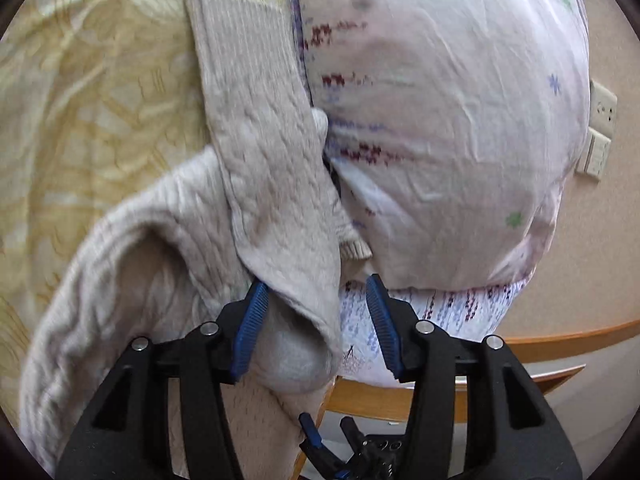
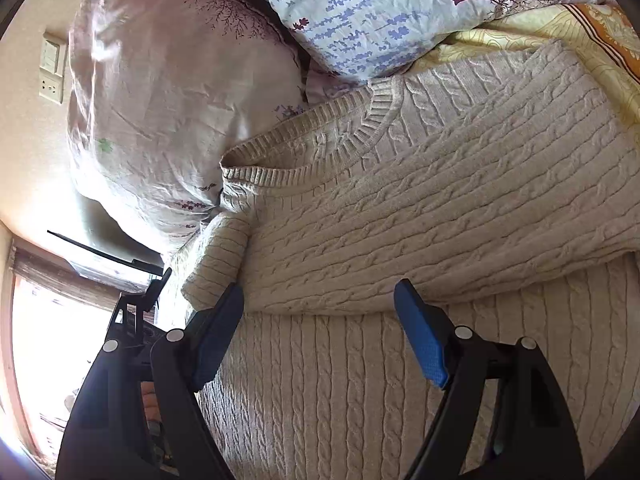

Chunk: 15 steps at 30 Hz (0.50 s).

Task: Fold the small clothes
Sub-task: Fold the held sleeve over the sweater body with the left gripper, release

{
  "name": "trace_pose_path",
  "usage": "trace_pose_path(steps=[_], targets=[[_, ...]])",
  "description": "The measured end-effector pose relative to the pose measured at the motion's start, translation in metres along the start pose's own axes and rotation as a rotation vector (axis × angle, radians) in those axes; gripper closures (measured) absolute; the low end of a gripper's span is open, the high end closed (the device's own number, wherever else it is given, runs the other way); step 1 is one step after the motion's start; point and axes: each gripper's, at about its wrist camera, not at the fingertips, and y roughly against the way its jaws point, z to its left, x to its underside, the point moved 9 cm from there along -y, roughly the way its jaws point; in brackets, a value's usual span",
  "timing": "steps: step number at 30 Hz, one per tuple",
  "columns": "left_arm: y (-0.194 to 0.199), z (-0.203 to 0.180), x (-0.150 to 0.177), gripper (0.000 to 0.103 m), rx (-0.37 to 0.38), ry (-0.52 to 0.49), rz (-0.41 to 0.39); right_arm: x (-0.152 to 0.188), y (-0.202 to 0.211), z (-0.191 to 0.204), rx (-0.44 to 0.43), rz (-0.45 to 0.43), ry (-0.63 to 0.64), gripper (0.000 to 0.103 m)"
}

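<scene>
A cream cable-knit sweater (image 2: 440,200) lies on the bed, its body folded over and its ribbed collar (image 2: 360,128) toward the pillows. In the left wrist view the sweater (image 1: 132,264) has one sleeve (image 1: 256,128) laid along the pillow's edge. My left gripper (image 1: 316,304) is open, with a fold of the sleeve hanging between its blue pads (image 1: 252,328). My right gripper (image 2: 320,312) is open just above the sweater's folded edge, holding nothing. The other gripper also shows at the left of the right wrist view (image 2: 140,304).
A pale pink pillow (image 1: 440,120) lies against the sweater; it also shows in the right wrist view (image 2: 160,100). A blue floral pillow (image 2: 380,12) lies beside it. A yellow patterned bedspread (image 1: 80,100) covers the bed. A wooden bed frame (image 1: 540,340) and wall sockets (image 1: 600,128) are nearby.
</scene>
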Motion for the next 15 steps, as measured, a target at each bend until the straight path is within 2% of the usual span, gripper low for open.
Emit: trace_pose_path(steps=[3, 6, 9, 10, 11, 15], targets=[[0.004, 0.007, -0.025, 0.059, 0.007, 0.074, -0.031, 0.001, -0.001, 0.000, 0.001, 0.003, 0.004, 0.024], [0.009, 0.008, -0.045, 0.060, 0.013, 0.121, -0.083, 0.000, 0.002, 0.000, 0.005, -0.005, 0.014, 0.024], [0.004, 0.005, -0.054, 0.074, 0.017, 0.146, -0.093, -0.002, 0.006, -0.004, 0.009, -0.017, 0.007, 0.024], [0.000, 0.001, -0.052, 0.091, 0.022, 0.133, -0.081, -0.002, 0.007, -0.006, 0.011, -0.021, 0.001, 0.024], [-0.004, -0.008, -0.048, 0.095, 0.028, 0.097, -0.057, -0.003, 0.009, -0.009, 0.014, -0.026, -0.007, 0.024], [-0.034, -0.063, -0.011, 0.095, 0.065, -0.126, 0.063, -0.007, 0.021, -0.023, 0.028, -0.056, -0.036, 0.024]])
